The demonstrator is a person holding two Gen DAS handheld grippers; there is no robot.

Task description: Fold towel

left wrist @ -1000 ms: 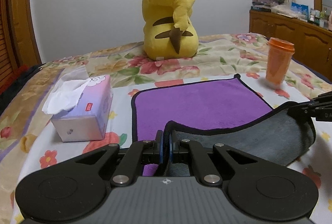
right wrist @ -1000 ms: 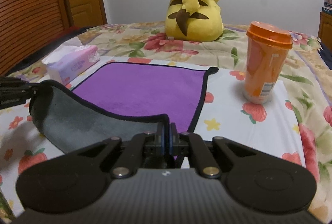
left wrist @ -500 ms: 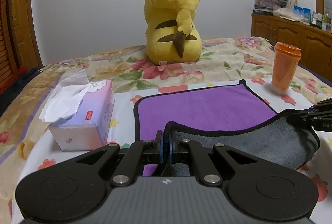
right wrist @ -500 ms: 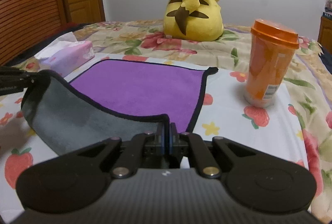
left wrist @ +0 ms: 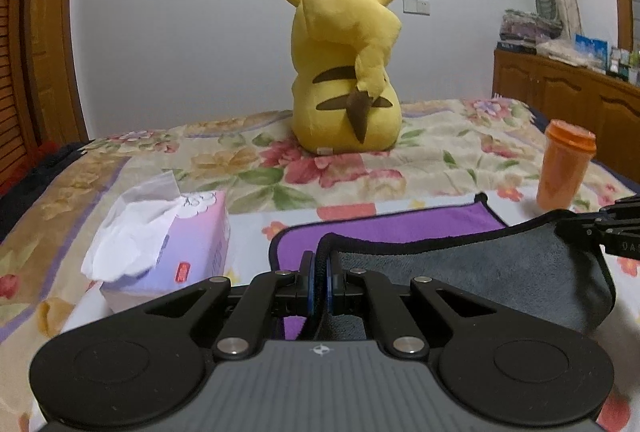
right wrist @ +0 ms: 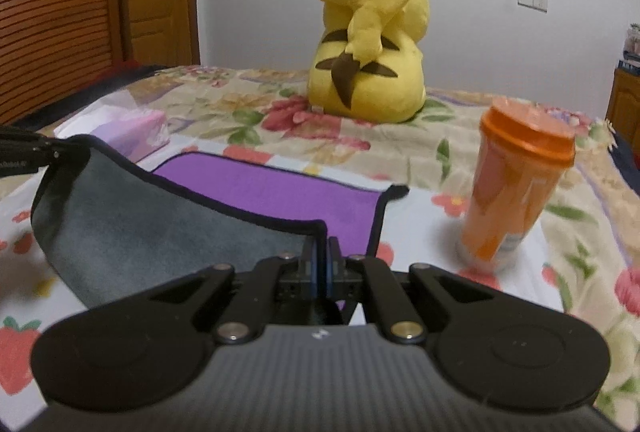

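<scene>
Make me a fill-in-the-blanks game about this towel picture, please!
1. The top side of the towel lying flat on the bed is ____.
2. The lifted underside of it is ____.
3. The cup with the lid is ____.
4. The left gripper and the right gripper each pinch a ____ of the towel.

Missing words: purple; grey; orange; corner

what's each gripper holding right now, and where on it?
Both hold the towel. The left hand-held gripper is shut on one near corner of its black-trimmed edge, the right hand-held gripper on the other; the near edge is lifted, grey underside showing.
</scene>
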